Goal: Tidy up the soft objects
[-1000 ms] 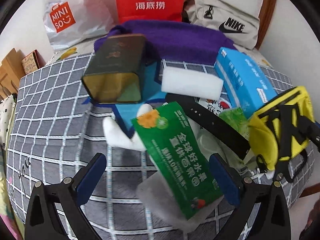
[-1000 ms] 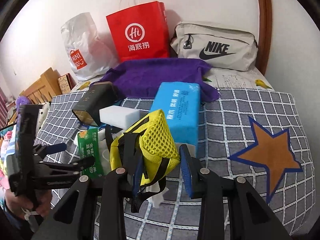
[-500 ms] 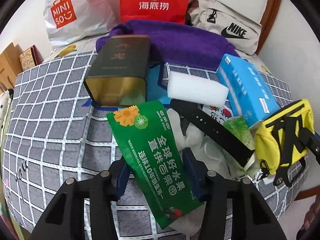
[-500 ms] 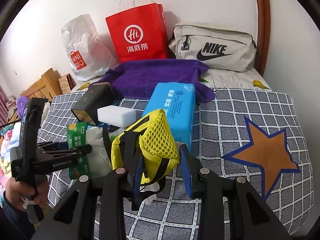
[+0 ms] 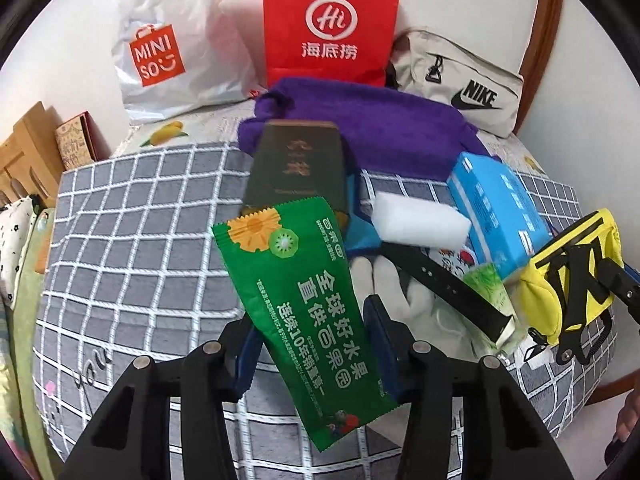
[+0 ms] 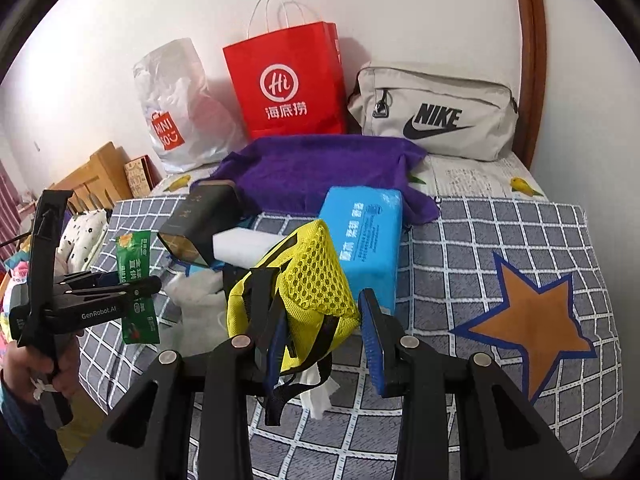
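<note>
A green snack packet (image 5: 316,312) hangs tilted above the grey checked bedcover (image 5: 140,248), and my left gripper (image 5: 310,332) is shut on its middle. In the right wrist view the same packet (image 6: 134,256) sticks out above and below the left gripper (image 6: 132,286), which a hand holds at the left. My right gripper (image 6: 322,312) is shut on a yellow mesh pouch (image 6: 316,276) with black straps, held just over the bed. The pouch (image 5: 560,280) also shows at the right edge of the left wrist view.
On the bed lie a dark tin box (image 5: 300,164), a white sponge (image 5: 420,220), a blue tissue pack (image 5: 496,208), a black strap (image 5: 440,284), white cloth (image 5: 384,280) and a purple towel (image 5: 380,124). A red paper bag (image 6: 284,84), a Miniso bag (image 6: 176,108) and a Nike pouch (image 6: 432,112) lean on the wall.
My left gripper's jaws closed on the green packet and lifted it off the pile, up and to the left. The right gripper with the yellow pouch stayed put.
</note>
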